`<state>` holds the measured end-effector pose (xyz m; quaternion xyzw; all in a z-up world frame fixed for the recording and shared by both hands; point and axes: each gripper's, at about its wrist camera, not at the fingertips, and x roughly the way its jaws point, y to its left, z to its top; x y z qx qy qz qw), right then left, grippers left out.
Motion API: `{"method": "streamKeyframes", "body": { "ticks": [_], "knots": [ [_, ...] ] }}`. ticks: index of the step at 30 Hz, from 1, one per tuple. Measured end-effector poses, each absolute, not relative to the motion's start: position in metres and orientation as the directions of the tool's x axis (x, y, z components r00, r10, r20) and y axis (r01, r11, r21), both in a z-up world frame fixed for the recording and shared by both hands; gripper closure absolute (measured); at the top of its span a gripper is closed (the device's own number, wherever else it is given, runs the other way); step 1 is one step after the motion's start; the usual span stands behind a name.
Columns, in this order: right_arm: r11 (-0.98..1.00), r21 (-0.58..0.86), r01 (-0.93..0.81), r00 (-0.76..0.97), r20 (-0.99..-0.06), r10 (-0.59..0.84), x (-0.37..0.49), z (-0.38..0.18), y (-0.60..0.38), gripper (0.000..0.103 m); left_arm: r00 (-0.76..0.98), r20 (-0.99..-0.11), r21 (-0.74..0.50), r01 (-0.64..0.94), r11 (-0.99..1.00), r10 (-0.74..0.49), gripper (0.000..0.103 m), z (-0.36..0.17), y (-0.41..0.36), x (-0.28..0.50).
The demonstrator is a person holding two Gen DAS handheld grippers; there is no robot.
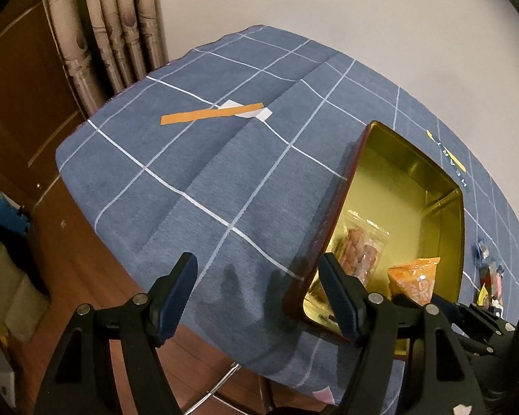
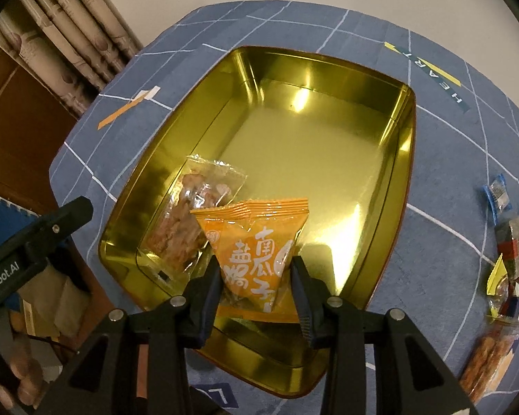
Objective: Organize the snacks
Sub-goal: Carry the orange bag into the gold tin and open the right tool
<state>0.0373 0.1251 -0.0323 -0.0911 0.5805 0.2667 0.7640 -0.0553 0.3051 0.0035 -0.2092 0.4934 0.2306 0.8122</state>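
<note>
The orange packet [image 2: 256, 259] is pinched at its lower half by the right gripper [image 2: 256, 290], jaws clamped on it, over the near end of the gold tin [image 2: 406, 159], which sits on the blue checked cloth [image 1: 204, 180]. Light, crinkly and slippery stuff, probably best held by the sealed edge, not squeezed hard. A clear packet [image 2: 197, 214] is lying in the tin already. The left gripper [image 1: 257, 297] is spread apart, nothing between. More snacks [image 2: 510, 252] near the table's right edge are shown clearly only by the right view.
</note>
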Motion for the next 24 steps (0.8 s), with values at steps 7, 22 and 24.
{"method": "streamKeyframes", "body": {
  "ticks": [7, 22, 24],
  "knots": [
    [0.836, 0.160, -0.525, 0.186, -0.937, 0.296, 0.035, -0.033, 0.128, 0.062, 0.406, -0.900, -0.114, -0.575, 0.810, 0.162, 0.034, 0.002, 0.303, -0.055],
    [0.830, 0.156, -0.535, 0.208, -0.928, 0.308, 0.031, -0.019, 0.125, 0.059, 0.408, -0.898, -0.107, -0.561, 0.821, 0.162, 0.034, 0.002, 0.297, -0.053],
    [0.827, 0.155, -0.540, 0.233, -0.917, 0.324, 0.028, -0.010, 0.119, 0.059, 0.409, -0.898, -0.105, -0.560, 0.822, 0.163, 0.034, 0.002, 0.297, -0.053]
  ]
}}
